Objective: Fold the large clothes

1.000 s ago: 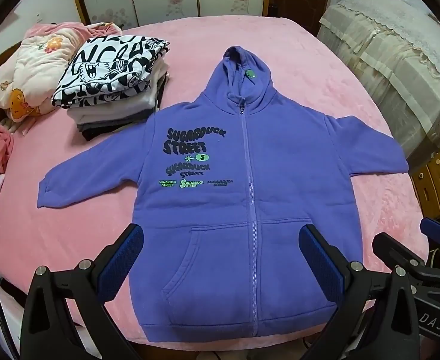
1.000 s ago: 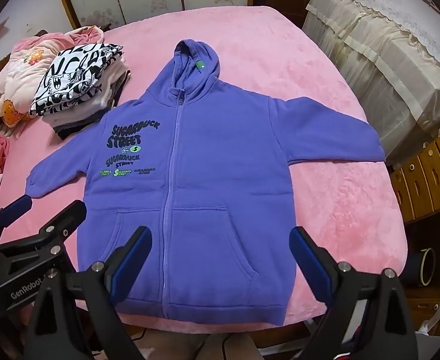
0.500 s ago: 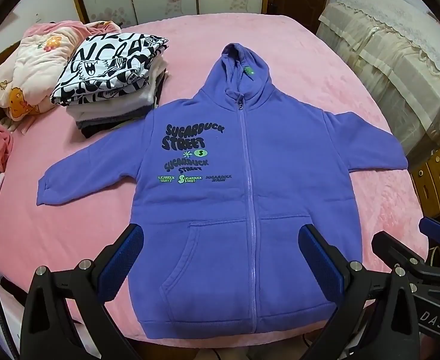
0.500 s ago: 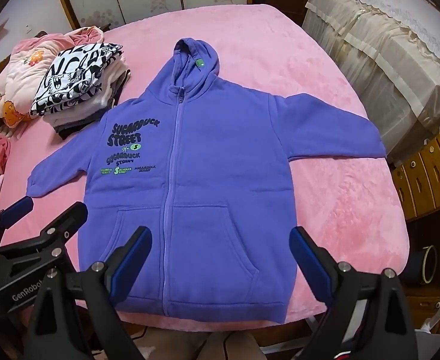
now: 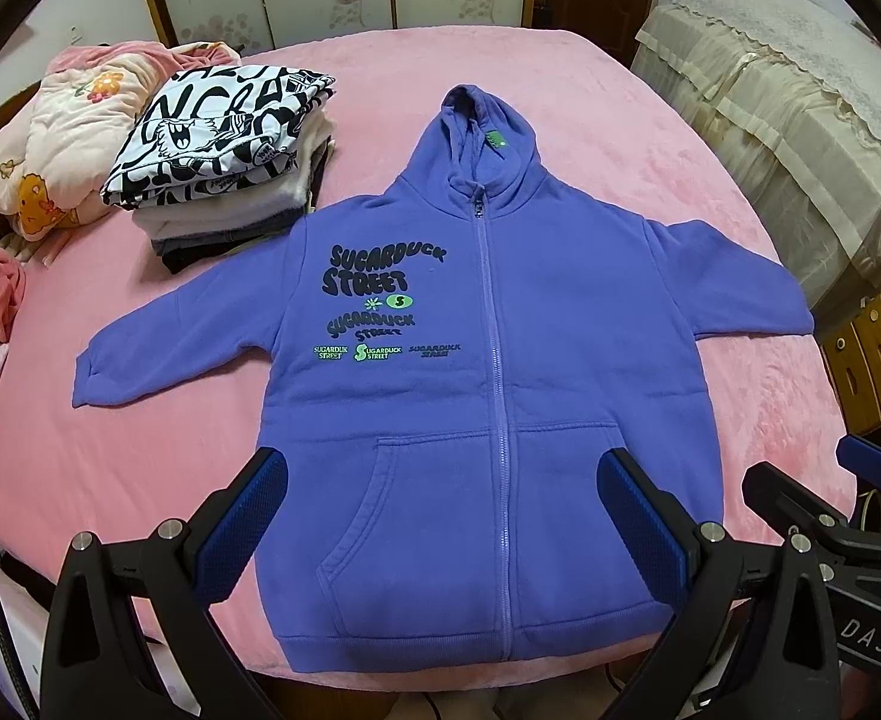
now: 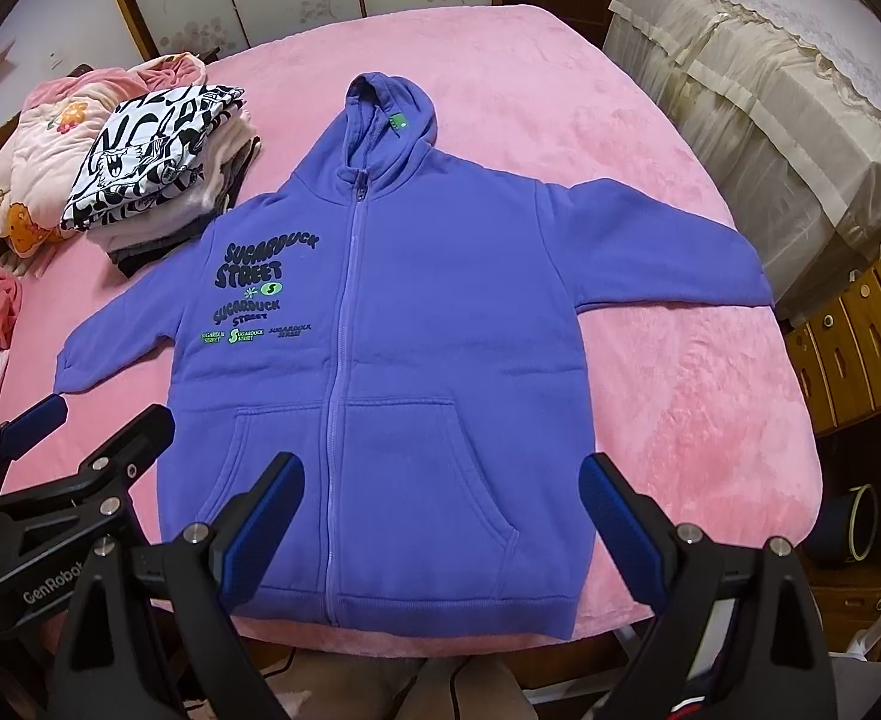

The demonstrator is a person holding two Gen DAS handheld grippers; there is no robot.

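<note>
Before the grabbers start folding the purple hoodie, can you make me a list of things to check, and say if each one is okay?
1. purple hoodie lying flat, front up, on the pink bed: ok.
2. Zipper closed up to the neck: ok.
3. Both sleeves spread out to the sides, not tucked under: ok.
4. left gripper open and holding nothing: ok.
5. right gripper open and holding nothing: ok.
6. Room beside the hoodie: not ok on one side, since the stack of folded clothes sits right by one shoulder; whether they touch, cannot tell.
</note>
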